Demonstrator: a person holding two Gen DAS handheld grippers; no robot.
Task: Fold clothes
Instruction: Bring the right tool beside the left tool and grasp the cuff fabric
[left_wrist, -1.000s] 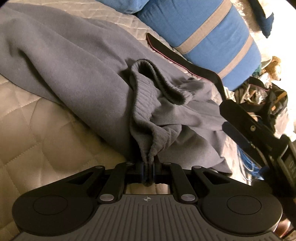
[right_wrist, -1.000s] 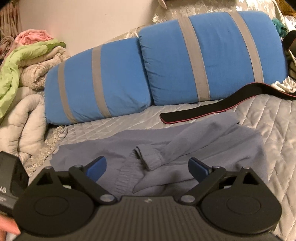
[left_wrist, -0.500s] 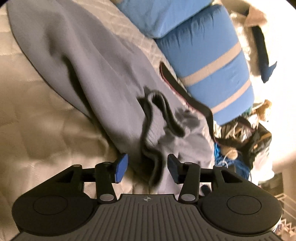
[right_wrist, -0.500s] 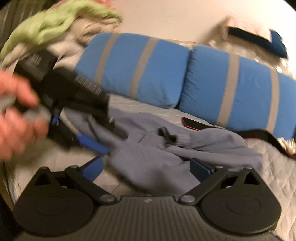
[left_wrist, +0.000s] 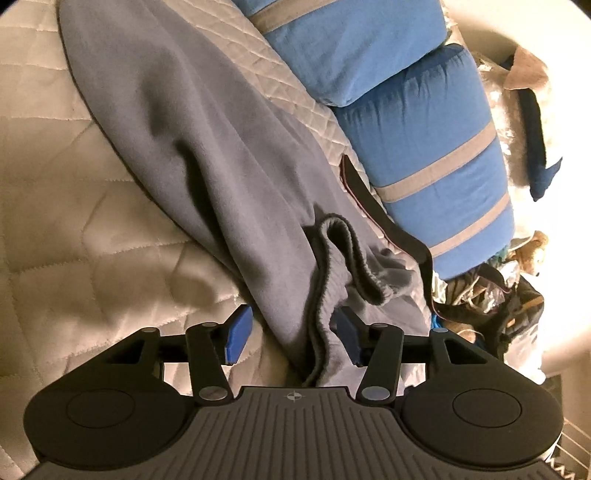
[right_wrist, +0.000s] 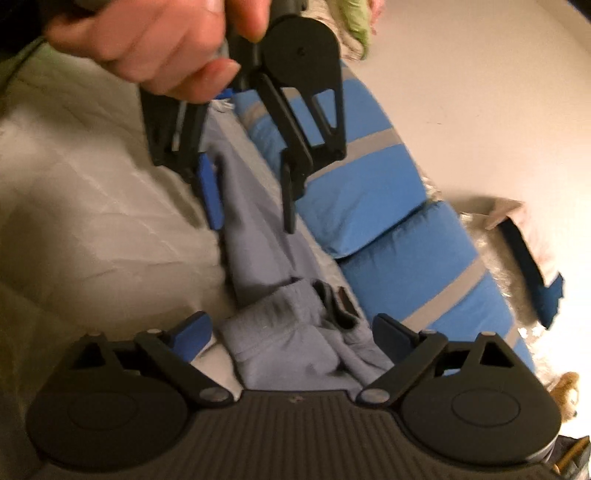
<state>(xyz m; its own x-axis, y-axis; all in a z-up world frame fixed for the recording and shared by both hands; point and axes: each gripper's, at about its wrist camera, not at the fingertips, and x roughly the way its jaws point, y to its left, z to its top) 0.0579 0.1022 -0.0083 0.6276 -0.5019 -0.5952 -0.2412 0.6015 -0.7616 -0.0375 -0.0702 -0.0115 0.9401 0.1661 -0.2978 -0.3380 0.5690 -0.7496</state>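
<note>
The grey sweatshirt (left_wrist: 207, 140) lies stretched along the quilted bed (left_wrist: 74, 206), just beside the blue pillows (left_wrist: 424, 147) at its head edge. The left gripper (left_wrist: 291, 338) is released, its ribbed hem lying loose between parted pads. The right gripper (right_wrist: 291, 338) hangs wide apart over the bunched cuff (right_wrist: 295, 332), gripping nothing.

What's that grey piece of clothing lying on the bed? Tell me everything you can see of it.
The grey garment looks like soft fleece, plain, with a ribbed cuff or hem curled into a loop. It lies stretched and rumpled across the quilted bedspread, beside the blue striped pillows. A black strap lies along its far edge. Its bunched end sits between the pads of the left hand-held gripper, which do not press on it.
</note>
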